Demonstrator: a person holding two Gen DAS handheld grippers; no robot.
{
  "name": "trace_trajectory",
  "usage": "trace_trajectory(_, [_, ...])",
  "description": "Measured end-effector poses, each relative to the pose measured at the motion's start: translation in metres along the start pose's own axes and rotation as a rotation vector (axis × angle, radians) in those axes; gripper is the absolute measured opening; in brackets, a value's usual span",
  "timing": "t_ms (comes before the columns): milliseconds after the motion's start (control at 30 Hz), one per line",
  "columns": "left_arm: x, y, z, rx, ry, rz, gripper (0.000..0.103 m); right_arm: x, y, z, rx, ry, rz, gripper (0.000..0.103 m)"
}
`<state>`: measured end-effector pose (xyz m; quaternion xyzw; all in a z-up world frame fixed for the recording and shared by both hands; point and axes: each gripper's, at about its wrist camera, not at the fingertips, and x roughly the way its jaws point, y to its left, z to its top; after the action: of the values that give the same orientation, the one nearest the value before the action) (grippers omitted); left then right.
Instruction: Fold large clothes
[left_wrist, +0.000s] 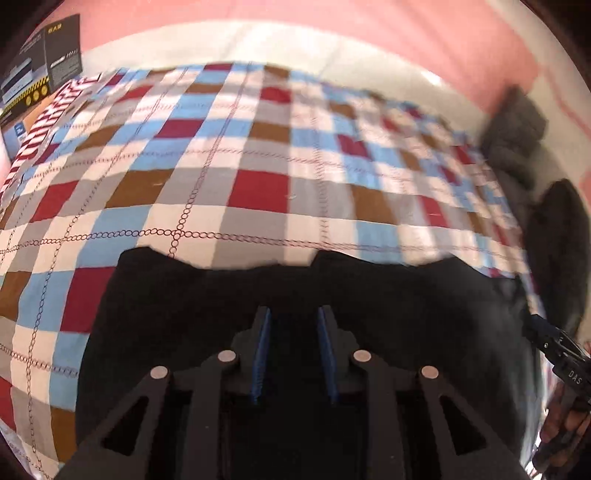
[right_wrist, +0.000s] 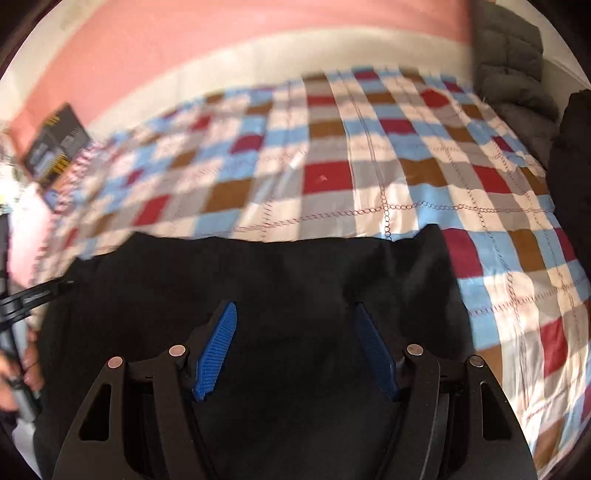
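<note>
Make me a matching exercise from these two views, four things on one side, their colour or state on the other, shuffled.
1. garment
2. bedspread
3. wall
4. right gripper

A. pink
B. fingers apart, nothing pinched between them
C. black, spread flat on the bed
D. checked in red, blue, brown and white

Pairs: 1-C, 2-D, 3-A, 4-B

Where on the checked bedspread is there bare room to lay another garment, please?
The checked bedspread lies bare from the black garment's far edge to the cream wall strip, and to the garment's right. The left far corner is crowded by a dark cardboard box, the right by grey quilted clothing.
</note>
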<state>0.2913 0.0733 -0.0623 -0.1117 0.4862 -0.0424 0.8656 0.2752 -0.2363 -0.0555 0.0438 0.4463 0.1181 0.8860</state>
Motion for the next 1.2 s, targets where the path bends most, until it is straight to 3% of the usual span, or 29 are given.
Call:
trace_trajectory(100, [-0.039, -0.003, -0.035, 0.026, -0.046, -0.048, 0.028, -0.034, 0.01, -0.036, -0.05, -0.036, 0.008, 0.067])
trace_trajectory(200, [-0.073, 0.001, -0.086, 0.024, -0.069, -0.064, 0.034, -0.062, 0.018, -0.09, -0.051, -0.045, 0.016, 0.067])
trace_trajectory(333, [-0.071, 0.009, -0.137, 0.04, -0.054, -0.046, 0.037, -0.058, 0.015, -0.138, -0.04, -0.026, -0.016, 0.068])
trace_trajectory(400, [-0.07, 0.011, -0.142, 0.042, -0.069, -0.056, 0.037, -0.053, 0.01, -0.141, -0.033, -0.02, -0.017, 0.07])
trace_trajectory(533, [-0.076, 0.002, -0.134, 0.027, -0.035, -0.005, 0.036, -0.052, 0.02, -0.13, -0.082, 0.033, -0.076, 0.072])
trace_trajectory(633, [-0.093, -0.004, -0.144, -0.01, -0.042, -0.062, 0.036, -0.075, 0.027, -0.133, -0.063, -0.001, -0.037, 0.072])
trace_trajectory(733, [-0.104, -0.014, -0.167, 0.027, -0.061, -0.07, 0.04, -0.092, 0.044, -0.149, -0.093, -0.053, -0.018, 0.072])
trace_trajectory(900, [-0.097, -0.007, -0.178, 0.041, -0.05, -0.061, 0.04, -0.064, 0.033, -0.161, -0.055, 0.01, -0.039, 0.072])
trace_trajectory(1200, [-0.105, 0.037, -0.16, -0.039, -0.077, 0.123, 0.04, -0.066, -0.009, -0.141, 0.046, -0.001, -0.064, 0.072])
